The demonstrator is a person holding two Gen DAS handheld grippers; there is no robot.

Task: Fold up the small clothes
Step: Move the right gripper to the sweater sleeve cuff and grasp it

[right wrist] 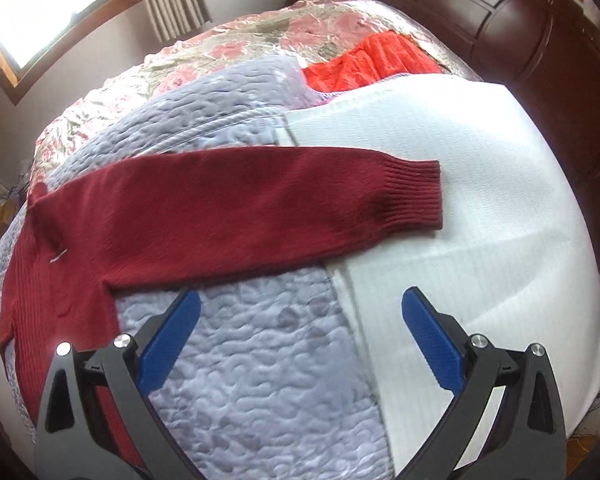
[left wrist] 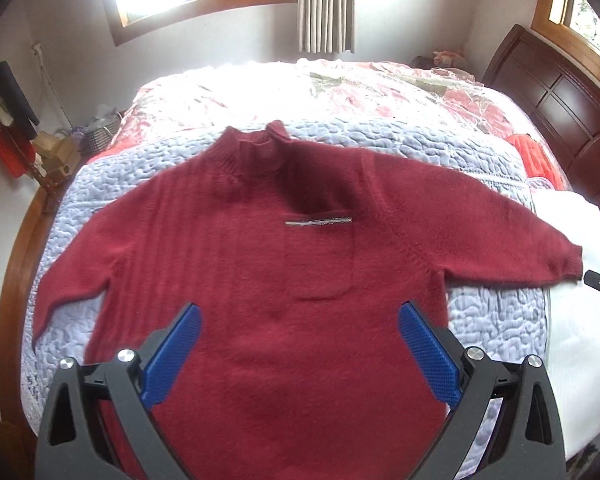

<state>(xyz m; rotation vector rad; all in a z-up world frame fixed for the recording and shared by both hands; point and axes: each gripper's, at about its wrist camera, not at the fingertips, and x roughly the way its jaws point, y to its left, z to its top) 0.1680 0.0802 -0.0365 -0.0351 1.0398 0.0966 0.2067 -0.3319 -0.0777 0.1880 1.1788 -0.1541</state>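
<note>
Your left gripper (left wrist: 300, 316) hangs over the lower body of the dark red sweater (left wrist: 260, 248), its blue pads (left wrist: 174, 354) spread wide with nothing between them. The sweater lies flat and face up on the pale blue quilt (left wrist: 380, 140), collar pointing toward the windows, both sleeves stretched out to the sides. A chest pocket (left wrist: 324, 256) with a light trim along its top edge sits right of the sweater's middle.

Moving right, the sweater's sleeve (right wrist: 280, 200) runs across the quilt, and its ribbed cuff (right wrist: 416, 196) rests on a white cloth (right wrist: 480, 208). Your right gripper (right wrist: 300, 308) hovers near that sleeve, over the seam between quilt and white cloth, jaws wide apart and empty. Beyond the sleeve lies an orange-red garment (right wrist: 360, 64), just beside the dark wooden headboard (right wrist: 500, 20).
</note>
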